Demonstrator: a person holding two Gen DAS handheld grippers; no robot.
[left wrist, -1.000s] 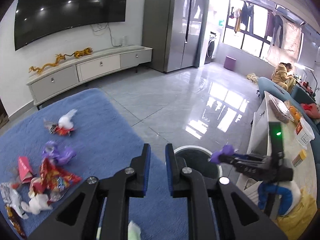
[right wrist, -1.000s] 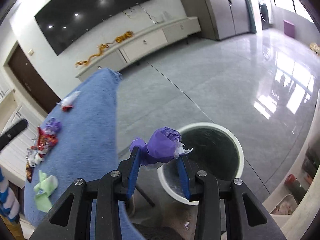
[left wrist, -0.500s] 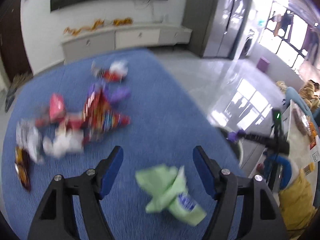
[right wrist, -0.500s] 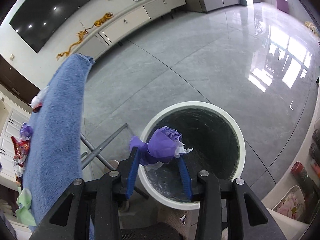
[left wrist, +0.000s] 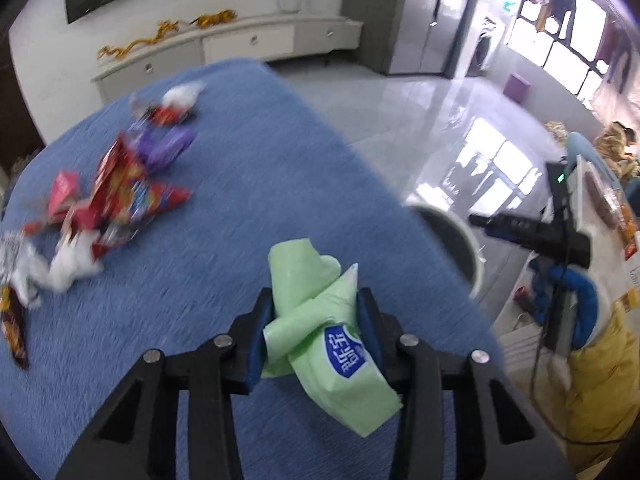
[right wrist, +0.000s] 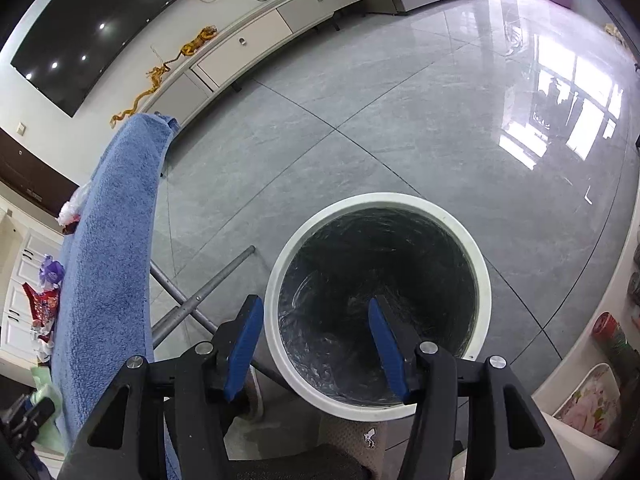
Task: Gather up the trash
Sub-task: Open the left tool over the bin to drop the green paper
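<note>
My left gripper is shut on a light green tissue packet with a blue label, just above the blue towel-covered table. More wrappers lie on the table's left side: a red snack bag, a purple wrapper, white crumpled paper and a white and red piece. My right gripper is open and empty, directly over the white-rimmed trash bin lined with a black bag. The bin's rim also shows in the left wrist view, past the table's right edge.
The table's grey metal legs cross beside the bin. A white TV cabinet stands along the far wall. A white counter with items is at the right. The floor is glossy grey tile.
My right gripper opened and the purple wrapper it held is gone from its fingers. My left gripper closed on the green tissue packet on the table.
</note>
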